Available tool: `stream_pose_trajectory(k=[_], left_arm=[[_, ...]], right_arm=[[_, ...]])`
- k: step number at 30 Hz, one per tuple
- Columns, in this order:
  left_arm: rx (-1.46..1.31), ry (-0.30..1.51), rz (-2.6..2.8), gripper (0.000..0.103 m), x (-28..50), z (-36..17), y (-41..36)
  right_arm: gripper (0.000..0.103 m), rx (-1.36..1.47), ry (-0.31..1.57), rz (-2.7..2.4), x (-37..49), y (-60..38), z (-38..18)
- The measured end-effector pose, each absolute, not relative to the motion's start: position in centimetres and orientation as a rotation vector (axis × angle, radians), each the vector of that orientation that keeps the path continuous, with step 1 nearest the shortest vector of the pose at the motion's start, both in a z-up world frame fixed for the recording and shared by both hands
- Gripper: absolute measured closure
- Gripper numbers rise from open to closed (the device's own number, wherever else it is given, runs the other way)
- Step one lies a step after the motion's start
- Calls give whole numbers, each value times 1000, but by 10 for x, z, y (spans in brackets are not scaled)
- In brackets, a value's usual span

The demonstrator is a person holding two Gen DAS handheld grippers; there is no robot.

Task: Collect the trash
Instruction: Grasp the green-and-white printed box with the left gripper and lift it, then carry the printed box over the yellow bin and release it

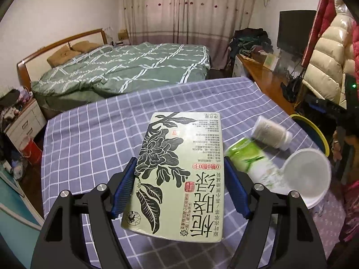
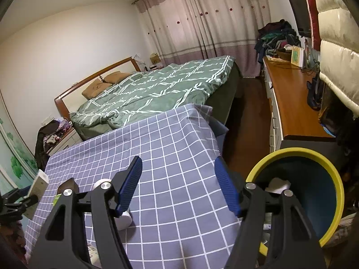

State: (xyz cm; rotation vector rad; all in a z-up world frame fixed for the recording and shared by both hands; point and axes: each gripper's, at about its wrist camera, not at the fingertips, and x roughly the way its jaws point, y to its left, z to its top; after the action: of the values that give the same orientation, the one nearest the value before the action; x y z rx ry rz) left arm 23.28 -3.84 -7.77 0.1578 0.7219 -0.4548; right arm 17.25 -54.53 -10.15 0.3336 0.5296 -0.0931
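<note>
The left hand-held gripper (image 1: 179,186) has a pale green tea box (image 1: 179,170) clamped between its blue pads, one pad on each long side near the box's near end, so the box juts forward toward twelve o'clock and sits lifted clear of the checked desk (image 1: 89,134); gripping the long sides probably keeps such a flat, light carton from swinging as it is carried. At about three o'clock of the box, the rest of the trash lies on the cloth: a green-and-white packet (image 1: 244,154), a small white bottle (image 1: 271,134) on its side just beyond it, and a clear plastic cup (image 1: 307,172) tipped over at the desk's edge. Further toward two o'clock stands the yellow-rimmed bin (image 1: 314,127), placed just off the desk's right side, likely so items can be dropped in with a short reach. The right hand-held gripper (image 2: 178,183) hangs over the desk with its pads moderately apart and nothing between them, the bin (image 2: 291,154) at its four o'clock with something white already inside.
</note>
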Motion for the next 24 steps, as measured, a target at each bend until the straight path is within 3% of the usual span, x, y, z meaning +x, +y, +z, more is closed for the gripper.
stream_pose_trajectory(k=[11,24], left_arm=[[189,704,-540,29,215,-29,-120],[287,777,-807,29,207,-13,-302]], right_arm=[[39,301,461,-153,119,-585,-71],[39,297,449,-319,17,-655,-81]])
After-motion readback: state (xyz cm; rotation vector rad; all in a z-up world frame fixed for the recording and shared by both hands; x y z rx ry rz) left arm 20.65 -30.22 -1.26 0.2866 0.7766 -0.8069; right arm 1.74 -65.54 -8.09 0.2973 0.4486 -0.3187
